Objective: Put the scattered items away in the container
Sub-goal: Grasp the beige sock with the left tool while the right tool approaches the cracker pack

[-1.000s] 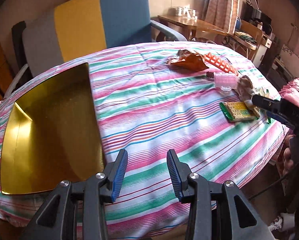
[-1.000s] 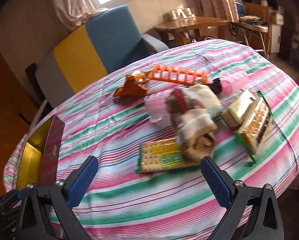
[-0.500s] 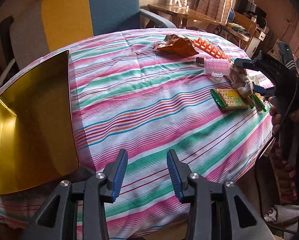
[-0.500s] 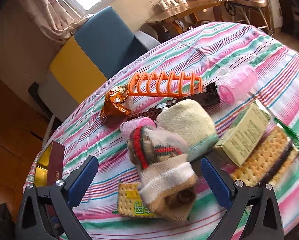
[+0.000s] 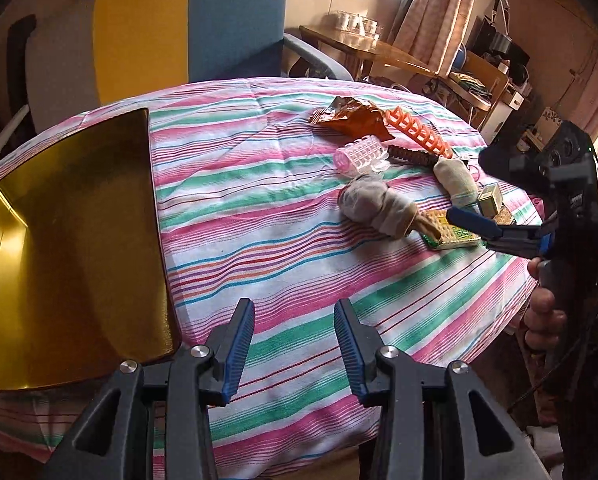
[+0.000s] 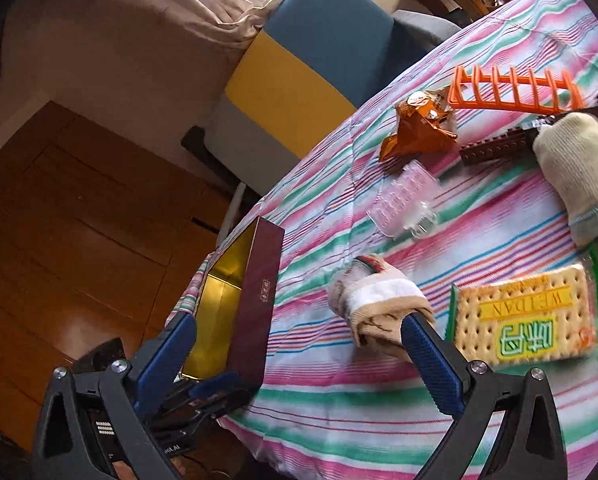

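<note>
The gold-lined container (image 5: 71, 240) sits at the table's left; its maroon outer wall (image 6: 259, 288) shows in the right wrist view. My left gripper (image 5: 293, 344) hangs open over the near table edge, holding nothing. My right gripper (image 6: 299, 332) is open wide, and its right finger (image 6: 431, 360) touches a rolled brown-and-white sock (image 6: 375, 300) that lies on the cloth. That sock (image 5: 379, 204) lies left of a cracker packet (image 6: 527, 320). Further off lie a cream sock (image 6: 579, 168), a pink hair roller (image 6: 403, 200), an orange snack bag (image 6: 419, 128), an orange rack (image 6: 511, 92) and a brown brick strip (image 6: 495, 150).
A striped cloth (image 5: 279, 240) covers the round table. A blue, yellow and grey chair (image 5: 179, 32) stands behind it. A small green box (image 5: 491, 200) lies by the crackers. A hand (image 5: 543, 312) holds the right gripper (image 5: 479, 226) at the table's right edge.
The rolled sock has shifted left, off the pile and the cracker packet. My right gripper swung left toward the container and stayed open. My left gripper's view turned slightly.
</note>
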